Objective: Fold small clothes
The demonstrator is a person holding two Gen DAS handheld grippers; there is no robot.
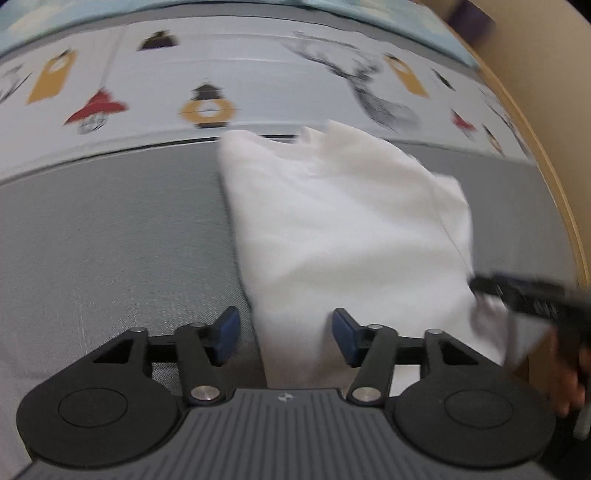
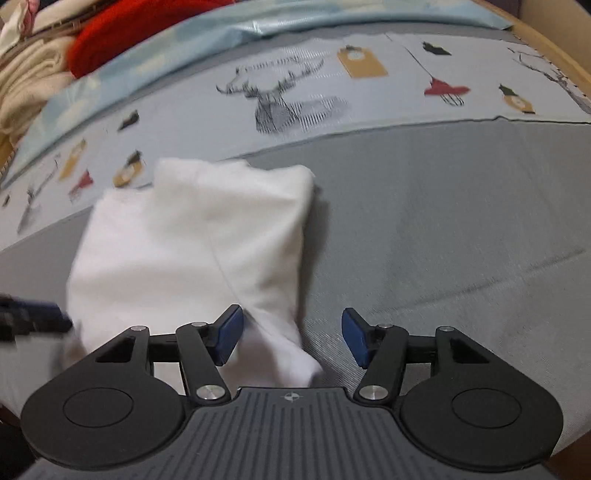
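Observation:
A small white garment [image 1: 343, 221] lies partly folded on the grey surface [image 1: 110, 229]; it also shows in the right wrist view [image 2: 192, 240]. My left gripper [image 1: 286, 334] is open, its blue pads either side of the garment's near left edge. My right gripper [image 2: 291, 338] is open over the garment's near right corner. The right gripper also appears in the left wrist view [image 1: 524, 291] at the garment's right edge, and the left gripper's tip shows blurred in the right wrist view [image 2: 33, 317] at the far left.
A printed cloth with deer and lantern motifs [image 2: 295, 96] lies beyond the garment. A light blue sheet [image 2: 184, 44], a red item [image 2: 140, 33] and cream fabric [image 2: 26, 81] sit at the back left. A wooden edge [image 1: 546, 155] runs along the right.

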